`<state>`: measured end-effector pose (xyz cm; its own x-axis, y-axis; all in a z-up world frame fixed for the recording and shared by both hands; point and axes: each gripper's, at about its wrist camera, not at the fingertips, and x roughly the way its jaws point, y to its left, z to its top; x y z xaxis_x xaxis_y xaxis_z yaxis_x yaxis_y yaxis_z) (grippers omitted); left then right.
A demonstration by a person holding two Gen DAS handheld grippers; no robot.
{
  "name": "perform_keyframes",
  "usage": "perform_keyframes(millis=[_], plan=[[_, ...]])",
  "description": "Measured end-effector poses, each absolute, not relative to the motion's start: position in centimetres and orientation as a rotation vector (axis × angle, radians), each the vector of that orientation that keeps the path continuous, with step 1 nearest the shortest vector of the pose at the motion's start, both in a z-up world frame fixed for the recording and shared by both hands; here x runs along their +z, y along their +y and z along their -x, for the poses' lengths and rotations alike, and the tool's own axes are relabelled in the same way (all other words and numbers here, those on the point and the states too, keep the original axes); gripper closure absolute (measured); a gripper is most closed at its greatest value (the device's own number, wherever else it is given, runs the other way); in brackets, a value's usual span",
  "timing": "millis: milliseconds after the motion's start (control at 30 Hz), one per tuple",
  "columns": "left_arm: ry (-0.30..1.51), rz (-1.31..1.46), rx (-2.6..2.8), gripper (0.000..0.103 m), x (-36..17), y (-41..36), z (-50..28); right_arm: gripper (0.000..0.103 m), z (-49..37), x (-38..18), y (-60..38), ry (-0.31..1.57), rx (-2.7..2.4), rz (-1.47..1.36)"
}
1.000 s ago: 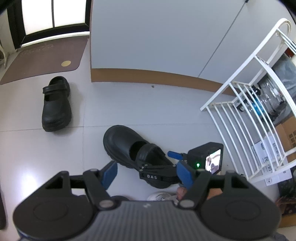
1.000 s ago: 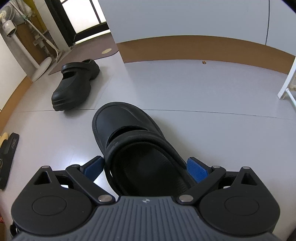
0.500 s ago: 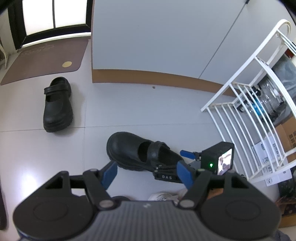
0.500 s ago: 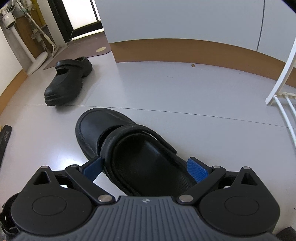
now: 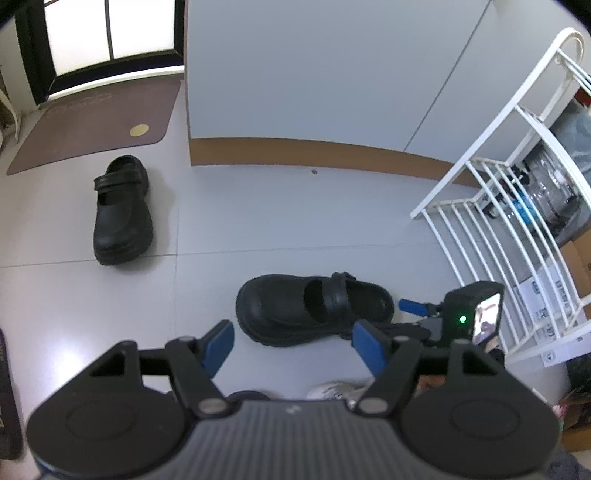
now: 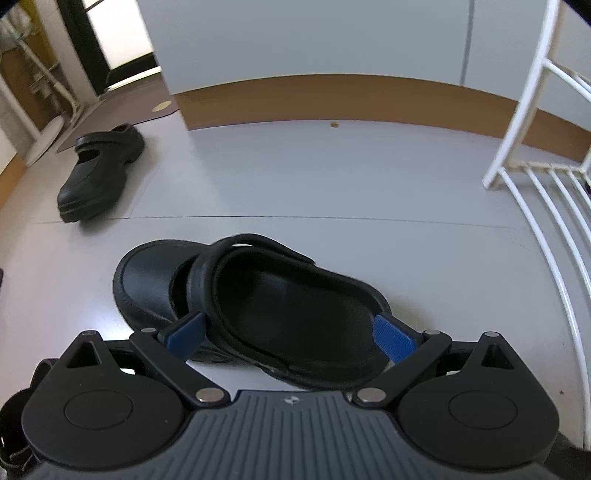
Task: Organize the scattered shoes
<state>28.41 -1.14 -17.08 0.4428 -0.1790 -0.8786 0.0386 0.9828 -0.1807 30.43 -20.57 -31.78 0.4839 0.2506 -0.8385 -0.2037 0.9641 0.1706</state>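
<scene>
I'm in a home entryway: brown doormat by the glass door, black strapped clogs on pale floor tiles, white metal rack.

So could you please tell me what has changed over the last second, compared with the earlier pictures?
The right tongs, closed on the near black shoe, have swung it round: its toe pointed up-left in the left wrist view and now points left, with the heel carried toward the white rack. The left tongs stay open and empty; the far black shoe has not moved.
</scene>
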Motion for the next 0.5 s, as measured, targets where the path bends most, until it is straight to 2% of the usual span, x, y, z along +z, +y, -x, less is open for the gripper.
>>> perform_keyframes(millis=[433,500], plan=[[1.107,0.157,-0.142,0.029,-16.8,-0.8,-28.7,0.004,-29.0,-30.7,-20.2,0.989,0.231,-0.115],[1.106,0.159,-0.143,0.029,-16.7,-0.8,-28.7,0.008,-29.1,-30.8,-19.5,0.979,0.247,-0.105]])
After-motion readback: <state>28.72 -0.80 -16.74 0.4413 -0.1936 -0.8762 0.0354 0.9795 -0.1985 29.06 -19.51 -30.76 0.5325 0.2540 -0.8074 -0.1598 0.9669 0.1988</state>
